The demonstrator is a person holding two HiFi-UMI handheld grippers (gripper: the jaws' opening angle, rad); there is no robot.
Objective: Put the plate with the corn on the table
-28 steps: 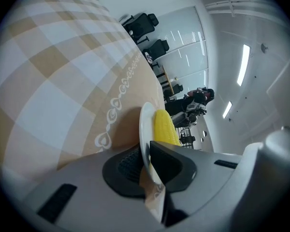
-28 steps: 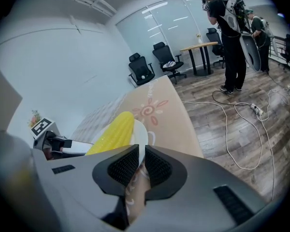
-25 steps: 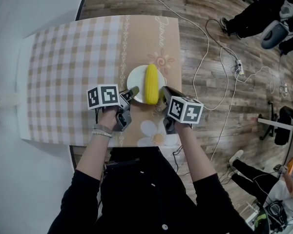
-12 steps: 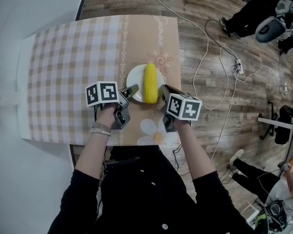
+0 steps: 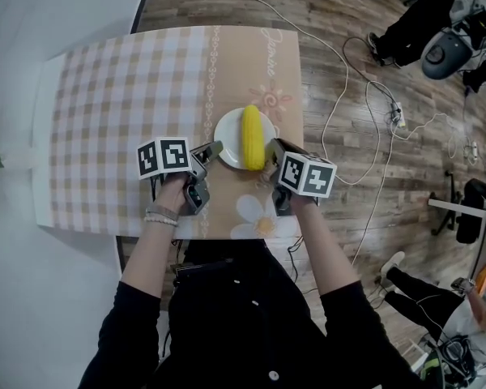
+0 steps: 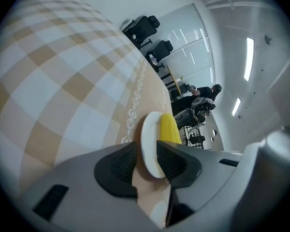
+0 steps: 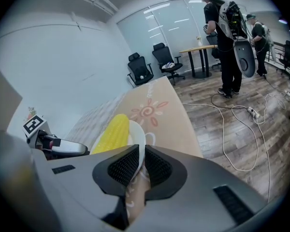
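Note:
A white plate [image 5: 227, 136] with a yellow corn cob [image 5: 252, 137] lies flat on the tablecloth-covered table [image 5: 121, 96], near its front right part. My left gripper [image 5: 211, 150] is at the plate's left rim. In the left gripper view its jaws are opening, and the plate [image 6: 150, 144] and corn [image 6: 169, 127] stand between the pads with gaps showing. My right gripper [image 5: 269, 147] is at the plate's right rim. In the right gripper view it [image 7: 141, 164] is shut on the thin edge of the plate [image 7: 137, 132], with the corn [image 7: 111, 129] just beyond.
The table's right edge [image 5: 300, 96] runs close to the plate, with wooden floor and a white cable [image 5: 340, 96] beyond. Seated people [image 5: 421, 23] and gear are at the far right. Office chairs [image 7: 150, 64] and standing people [image 7: 227, 28] are across the room.
My left gripper's jaws have spread off the plate's rim, and the gripper has drawn back a little to the left. The plate, the corn and my right gripper stay in place.

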